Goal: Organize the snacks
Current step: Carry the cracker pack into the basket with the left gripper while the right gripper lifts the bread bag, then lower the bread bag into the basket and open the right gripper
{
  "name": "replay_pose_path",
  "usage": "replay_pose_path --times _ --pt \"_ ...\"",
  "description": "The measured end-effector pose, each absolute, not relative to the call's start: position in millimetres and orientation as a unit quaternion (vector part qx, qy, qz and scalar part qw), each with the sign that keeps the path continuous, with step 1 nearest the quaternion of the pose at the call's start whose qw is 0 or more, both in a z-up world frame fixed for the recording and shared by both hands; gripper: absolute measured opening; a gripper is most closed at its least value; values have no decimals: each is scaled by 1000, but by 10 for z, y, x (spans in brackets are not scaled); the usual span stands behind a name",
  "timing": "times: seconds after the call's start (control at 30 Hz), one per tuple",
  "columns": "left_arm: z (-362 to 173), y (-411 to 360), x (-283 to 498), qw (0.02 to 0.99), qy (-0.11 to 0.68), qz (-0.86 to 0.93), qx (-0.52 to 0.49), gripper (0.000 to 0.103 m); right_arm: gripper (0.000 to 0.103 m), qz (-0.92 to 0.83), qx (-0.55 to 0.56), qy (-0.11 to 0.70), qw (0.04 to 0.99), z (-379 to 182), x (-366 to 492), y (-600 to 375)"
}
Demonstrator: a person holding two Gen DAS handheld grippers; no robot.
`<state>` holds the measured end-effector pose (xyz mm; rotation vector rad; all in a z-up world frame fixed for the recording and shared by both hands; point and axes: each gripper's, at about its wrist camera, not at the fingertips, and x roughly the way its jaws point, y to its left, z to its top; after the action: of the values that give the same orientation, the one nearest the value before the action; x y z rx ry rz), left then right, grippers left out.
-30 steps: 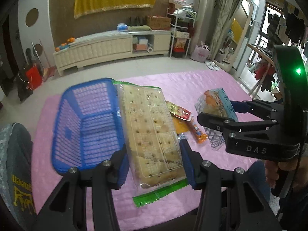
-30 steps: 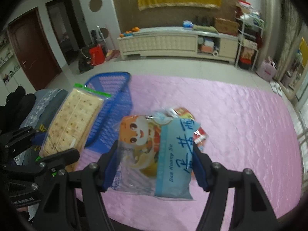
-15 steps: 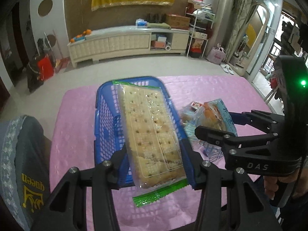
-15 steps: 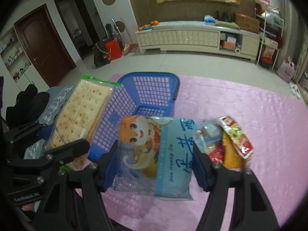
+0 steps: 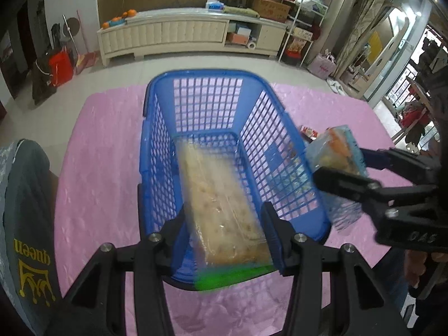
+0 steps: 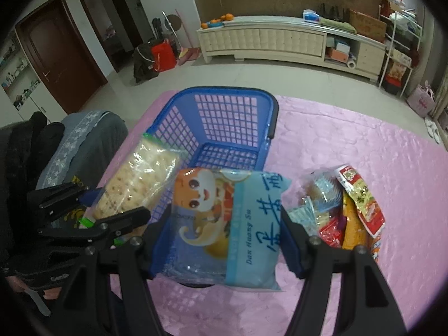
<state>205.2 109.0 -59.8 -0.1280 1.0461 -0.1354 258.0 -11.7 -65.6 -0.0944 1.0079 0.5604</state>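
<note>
Both grippers carry snacks toward the blue basket [image 5: 212, 106] for dropping: left gripper [image 5: 226, 229] clamps the cracker pack [image 5: 221, 204], right gripper [image 6: 224, 232] clamps the blue pastry bag [image 6: 224, 224].

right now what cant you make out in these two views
- Cracker pack in the left gripper, left wrist view: motion-blurred, so any print is unreadable.
- Blue basket, right wrist view: the near floor is hidden behind the blue snack bag in the right gripper.
- Loose snack packets: the lower ones are covered by the right gripper's finger; in the left wrist view the basket wall hides nearly all of them.
</note>
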Motion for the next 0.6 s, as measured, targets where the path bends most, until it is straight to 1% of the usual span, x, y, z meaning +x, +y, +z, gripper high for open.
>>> replay_pose_path --times 0.1,0.2,0.4,0.47,0.6 --pt "-627 1133 2019 857 507 -56 -68 47 72 267 -43 477 836 -652 2555 -127" --pt "-601 1099 1956 858 510 -39 -57 54 72 264 -45 478 836 -644 2532 -134" --pt "-479 1166 1804 864 502 -27 -37 55 72 264 -46 473 839 -566 2472 -153" --pt "-399 1196 1753 868 495 -24 -34 60 72 267 -41 472 839 -532 2473 -145" --pt "-262 1275 1690 877 480 -11 -29 61 72 264 -54 459 847 -460 2448 -52"
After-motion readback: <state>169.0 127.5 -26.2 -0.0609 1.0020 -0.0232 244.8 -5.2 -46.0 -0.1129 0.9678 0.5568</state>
